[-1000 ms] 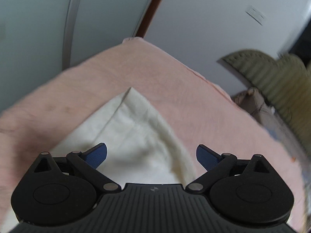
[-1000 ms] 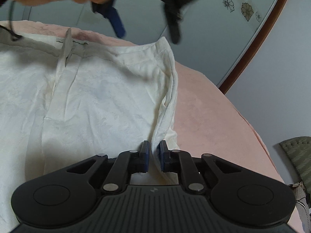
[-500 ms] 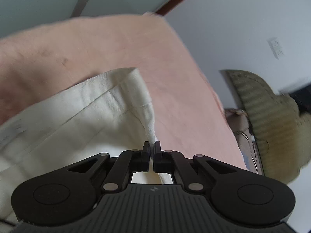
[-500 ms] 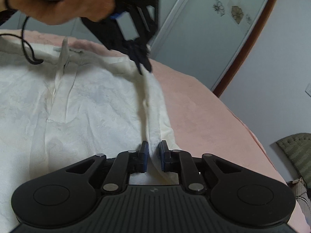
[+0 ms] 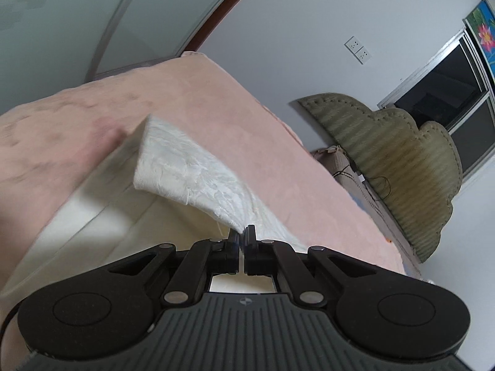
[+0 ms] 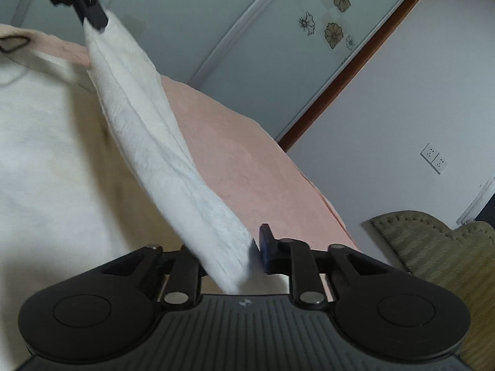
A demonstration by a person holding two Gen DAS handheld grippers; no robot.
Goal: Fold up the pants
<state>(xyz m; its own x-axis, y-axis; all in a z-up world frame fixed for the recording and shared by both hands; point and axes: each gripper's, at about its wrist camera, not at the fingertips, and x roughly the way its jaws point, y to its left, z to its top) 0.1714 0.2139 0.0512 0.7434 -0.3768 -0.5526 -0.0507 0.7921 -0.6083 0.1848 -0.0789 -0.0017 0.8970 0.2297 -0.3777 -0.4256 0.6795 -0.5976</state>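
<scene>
Cream-white pants [image 6: 46, 154] lie spread on a pink bed cover [image 6: 247, 170]. One side edge of the pants [image 6: 148, 123] is lifted off the bed and stretched like a band between both grippers. My right gripper [image 6: 250, 244] is shut on the near end of this edge; the cloth hides its left finger. My left gripper [image 6: 92, 15] pinches the far end, high at the top left. In the left wrist view, my left gripper [image 5: 241, 232] is shut on the pants edge [image 5: 191, 170], which curls up over the pink cover [image 5: 216, 108].
An olive quilted headboard [image 5: 402, 160] stands at the right, past the bed's edge. Frosted sliding doors [image 6: 247, 31] with flower prints rise behind the bed. A white wall with sockets [image 5: 358, 49] and a dark window [image 5: 439, 92] lie to the right.
My left gripper has shut on the pants edge. Both grippers have raised that edge off the bed, and it now hangs taut between them.
</scene>
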